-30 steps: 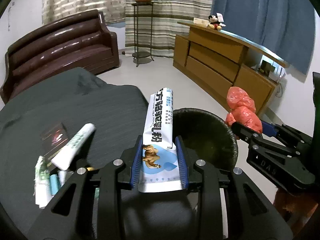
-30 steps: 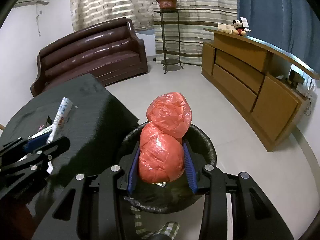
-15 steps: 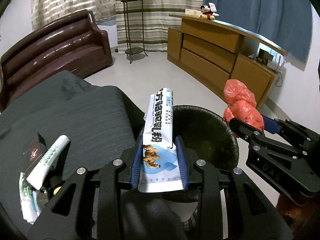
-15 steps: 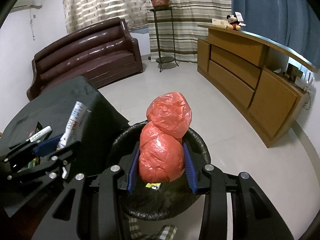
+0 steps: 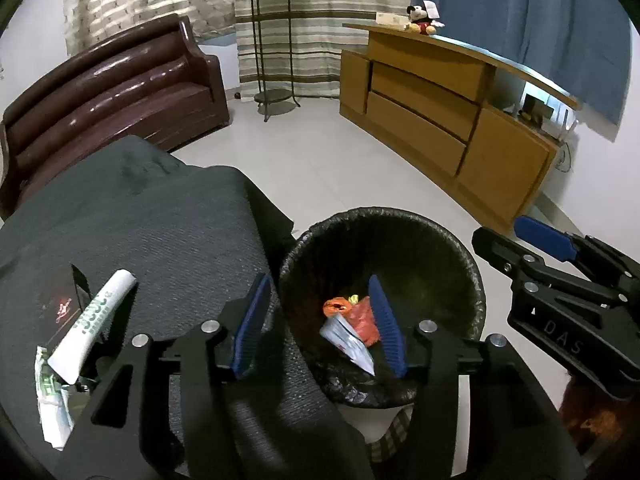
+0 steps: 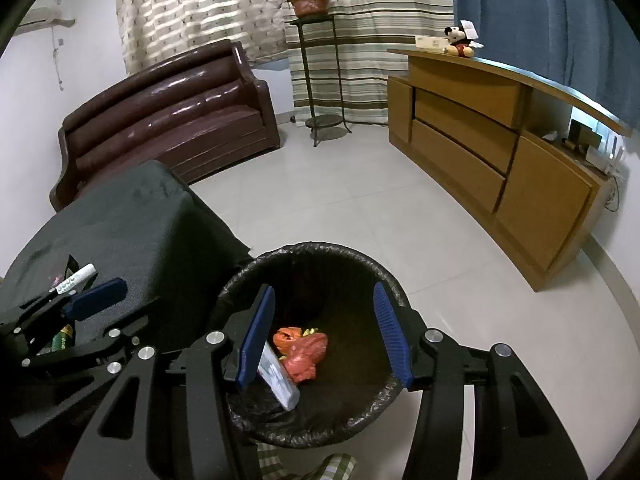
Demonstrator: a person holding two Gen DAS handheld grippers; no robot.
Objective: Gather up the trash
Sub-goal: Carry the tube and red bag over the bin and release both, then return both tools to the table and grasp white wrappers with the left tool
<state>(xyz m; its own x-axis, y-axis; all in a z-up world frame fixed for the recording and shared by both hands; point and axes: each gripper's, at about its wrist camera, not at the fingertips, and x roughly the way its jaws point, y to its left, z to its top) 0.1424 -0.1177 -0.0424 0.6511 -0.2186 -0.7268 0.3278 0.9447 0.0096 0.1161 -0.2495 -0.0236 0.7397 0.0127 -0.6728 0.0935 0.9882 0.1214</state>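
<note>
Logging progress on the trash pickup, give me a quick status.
Left gripper and right gripper opening, nothing between jaws. Red bag and white packet in bin. More wrappers on table. Nothing blocking.

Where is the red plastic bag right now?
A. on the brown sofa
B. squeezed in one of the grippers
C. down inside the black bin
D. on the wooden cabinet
C. The red plastic bag lies at the bottom of the black bin, beside a white packet, and no gripper is touching it.
</note>
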